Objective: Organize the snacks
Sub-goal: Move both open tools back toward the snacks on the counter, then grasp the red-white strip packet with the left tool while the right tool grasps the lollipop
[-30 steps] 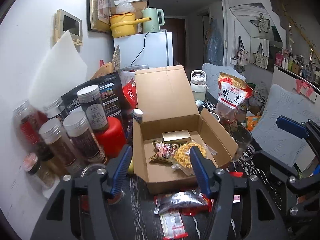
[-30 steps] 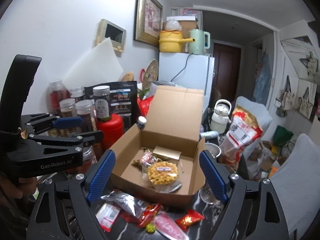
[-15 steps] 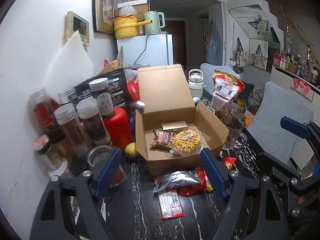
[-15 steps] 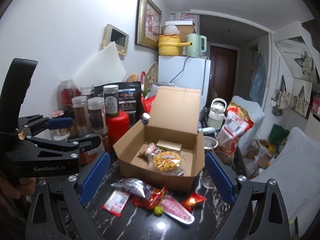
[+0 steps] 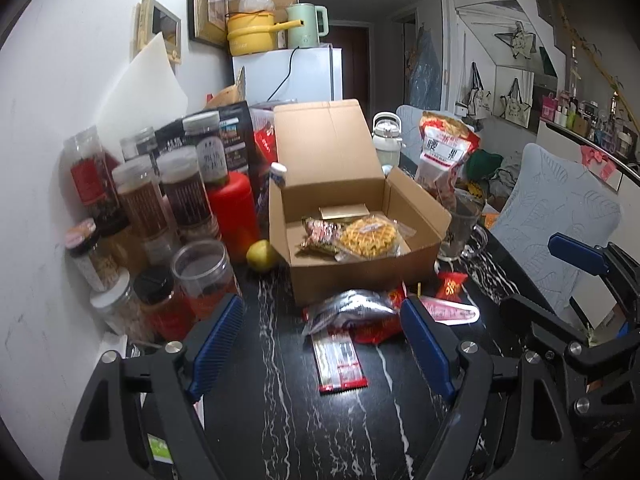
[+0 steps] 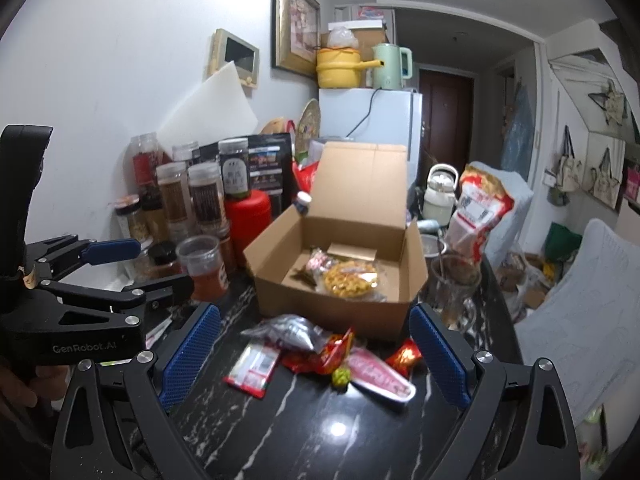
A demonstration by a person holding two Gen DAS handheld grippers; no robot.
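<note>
Up front in the left wrist view, the left gripper [image 5: 322,340] hangs spread and empty over the black marble table [image 5: 280,420]; a long red sachet [image 5: 340,362] lies between its fingers, untouched, with a silver packet [image 5: 352,310] just behind, against the open cardboard box [image 5: 352,240], which holds a yellow waffle snack [image 5: 368,236]. Right wrist view: right gripper [image 6: 314,356] likewise wide and empty above the loose snacks; a red candy [image 6: 405,356] rests near its right finger.

Black gripper frames, silver screws; ribbed blue fingers [image 5: 218,338]; white "GenRobot.AI" lettering on left gripper [image 6: 116,264]
</note>
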